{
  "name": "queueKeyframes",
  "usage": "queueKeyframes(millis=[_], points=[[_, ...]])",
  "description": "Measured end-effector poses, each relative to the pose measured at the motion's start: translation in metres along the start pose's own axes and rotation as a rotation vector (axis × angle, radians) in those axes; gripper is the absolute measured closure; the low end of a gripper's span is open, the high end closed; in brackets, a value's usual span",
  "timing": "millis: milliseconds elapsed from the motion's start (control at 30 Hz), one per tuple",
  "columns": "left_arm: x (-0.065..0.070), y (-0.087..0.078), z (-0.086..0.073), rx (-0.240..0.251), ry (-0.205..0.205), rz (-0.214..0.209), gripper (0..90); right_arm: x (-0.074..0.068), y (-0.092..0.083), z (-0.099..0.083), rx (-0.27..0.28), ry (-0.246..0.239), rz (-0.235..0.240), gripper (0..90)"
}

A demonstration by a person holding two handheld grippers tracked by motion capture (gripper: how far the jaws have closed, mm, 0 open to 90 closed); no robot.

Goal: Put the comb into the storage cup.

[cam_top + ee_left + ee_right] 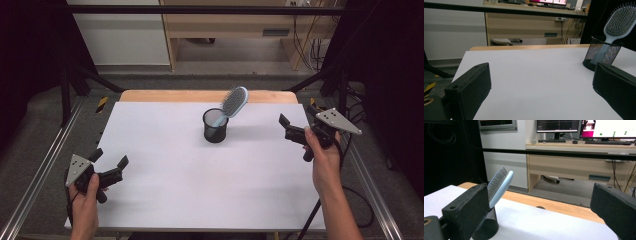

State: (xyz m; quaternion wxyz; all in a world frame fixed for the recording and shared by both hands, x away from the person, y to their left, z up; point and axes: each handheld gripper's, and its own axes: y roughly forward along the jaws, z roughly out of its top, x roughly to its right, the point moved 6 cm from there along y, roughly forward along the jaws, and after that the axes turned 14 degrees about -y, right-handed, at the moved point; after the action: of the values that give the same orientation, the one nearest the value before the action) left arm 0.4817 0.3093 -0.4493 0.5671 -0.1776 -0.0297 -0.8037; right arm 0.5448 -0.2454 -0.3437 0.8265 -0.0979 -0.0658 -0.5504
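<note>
A light blue hairbrush (pixel 234 102) stands handle-down in a black mesh cup (pixel 215 125) at the back middle of the white table (pixel 200 170), its bristled head leaning up to the right. My left gripper (pixel 109 158) is open near the front left corner, far from the cup. My right gripper (pixel 297 119) is open at the right side, level with the cup and apart from it. In the left gripper view the cup (pixel 601 55) and brush (pixel 620 24) stand at the far right. In the right gripper view the brush (pixel 500 185) and cup (pixel 486 225) sit just behind my left jaw.
A wooden strip (pixel 200 96) edges the table's far side. Metal rails (pixel 35 175) run along both sides. Beyond stand a wooden desk (pixel 574 167) with monitors and a dark curtain (pixel 449 157).
</note>
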Motion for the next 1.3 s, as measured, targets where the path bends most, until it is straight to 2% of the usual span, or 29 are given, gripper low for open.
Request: queueKeyframes(millis=[67,233,400,500,833,1000,1300], points=[[0.0,0.0,0.0,0.001,0.003,0.002,1.7,0.001,-0.003,0.0,0.004,-0.001,-0.001,1.6],[0.003,-0.003,-0.003,-0.014,0.041,0.005,1.7,0.002,-0.015,-0.002,0.014,0.005,-0.001,1.9],[0.004,-0.006,-0.003,-0.006,0.061,0.007,1.6,0.003,-0.026,-0.01,0.009,0.01,-0.003,2.6],[0.002,-0.006,-0.002,0.003,0.051,0.006,1.6,0.003,-0.032,-0.017,0.004,0.006,-0.004,2.9],[0.003,-0.011,-0.002,0.007,0.077,-0.003,1.6,0.004,-0.049,-0.035,-0.004,0.016,-0.023,2.8],[0.002,-0.017,-0.001,0.02,0.076,-0.006,1.7,0.002,-0.055,-0.045,-0.007,0.016,-0.03,2.1],[0.002,-0.016,-0.001,0.019,0.08,-0.017,1.9,-0.005,-0.061,-0.066,-0.027,0.023,-0.03,1.9]])
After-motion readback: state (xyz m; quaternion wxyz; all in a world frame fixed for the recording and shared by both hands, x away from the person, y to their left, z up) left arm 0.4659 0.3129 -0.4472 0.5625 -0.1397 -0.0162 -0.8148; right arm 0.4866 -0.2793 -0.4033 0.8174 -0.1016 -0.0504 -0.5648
